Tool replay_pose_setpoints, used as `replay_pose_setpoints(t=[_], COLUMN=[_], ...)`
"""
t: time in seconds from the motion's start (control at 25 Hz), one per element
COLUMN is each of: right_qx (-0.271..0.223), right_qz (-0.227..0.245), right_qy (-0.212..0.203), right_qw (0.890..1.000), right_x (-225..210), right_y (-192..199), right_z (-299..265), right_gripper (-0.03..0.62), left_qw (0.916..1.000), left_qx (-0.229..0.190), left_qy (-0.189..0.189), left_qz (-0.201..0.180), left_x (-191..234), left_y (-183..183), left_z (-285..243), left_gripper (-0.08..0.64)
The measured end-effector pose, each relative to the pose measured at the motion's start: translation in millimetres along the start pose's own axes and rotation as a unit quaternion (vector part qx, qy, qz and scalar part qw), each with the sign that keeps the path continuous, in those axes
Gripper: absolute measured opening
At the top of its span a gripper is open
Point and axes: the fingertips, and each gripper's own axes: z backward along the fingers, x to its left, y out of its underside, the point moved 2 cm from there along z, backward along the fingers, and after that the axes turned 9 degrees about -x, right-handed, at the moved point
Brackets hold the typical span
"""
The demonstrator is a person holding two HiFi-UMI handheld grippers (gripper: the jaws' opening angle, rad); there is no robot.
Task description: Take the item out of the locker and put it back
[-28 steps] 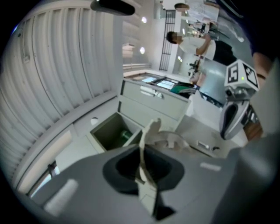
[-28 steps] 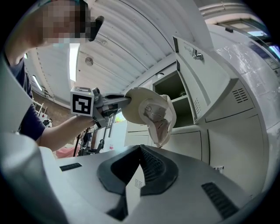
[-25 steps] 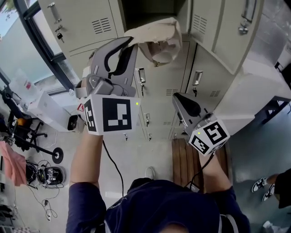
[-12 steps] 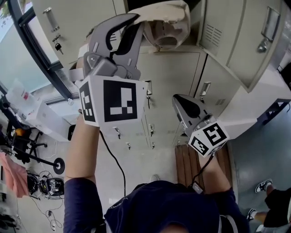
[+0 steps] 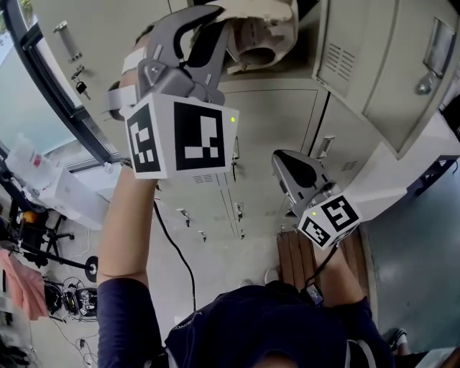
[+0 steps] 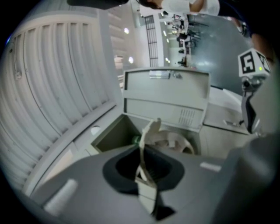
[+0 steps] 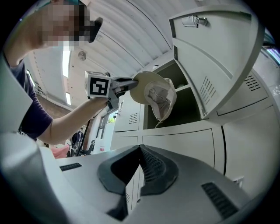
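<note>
A cream bucket hat [image 5: 262,29] hangs from my left gripper [image 5: 213,16], which is shut on its brim and raised high at the mouth of the open upper locker [image 7: 183,105]. In the left gripper view the brim [image 6: 146,148] stands pinched between the jaws, with the hat's crown [image 6: 173,142] beyond it and the dark locker opening [image 6: 116,133] just behind. The right gripper view shows the hat [image 7: 155,94] in front of that opening, held by the left gripper [image 7: 127,85]. My right gripper [image 5: 280,159] hangs lower, shut and holding nothing [image 7: 139,151].
The locker's door [image 5: 374,65] swings open at the right. Closed locker doors [image 5: 266,136] fill the wall below. A wooden bench [image 5: 298,259] stands by my feet. White boxes [image 5: 57,190], cables and a pink cloth [image 5: 21,287] lie at the left under a window.
My left gripper has risen with the hat, bringing it up to the locker opening. The right gripper has hardly moved.
</note>
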Motion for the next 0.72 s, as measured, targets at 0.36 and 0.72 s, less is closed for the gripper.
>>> replay_pose_setpoints(t=[0.36, 0.72], right_qx=[-0.001, -0.001], right_qz=[-0.011, -0.033], right_qy=[-0.022, -0.073], right_qw=[1.000, 0.997], right_x=[-36.8, -53.7], right_y=[7.8, 12.6], right_z=[-11.7, -23.3], right_gripper=[0.005, 0.005], left_qw=[0.9983, 0.9926], left_qx=[0.043, 0.089], left_qy=[0.027, 0.059], left_qz=[-0.027, -0.057], left_x=[-33.9, -72.3], left_y=[25.2, 47.2], left_z=[-41.3, -75.9], left_gripper=[0.020, 0.020])
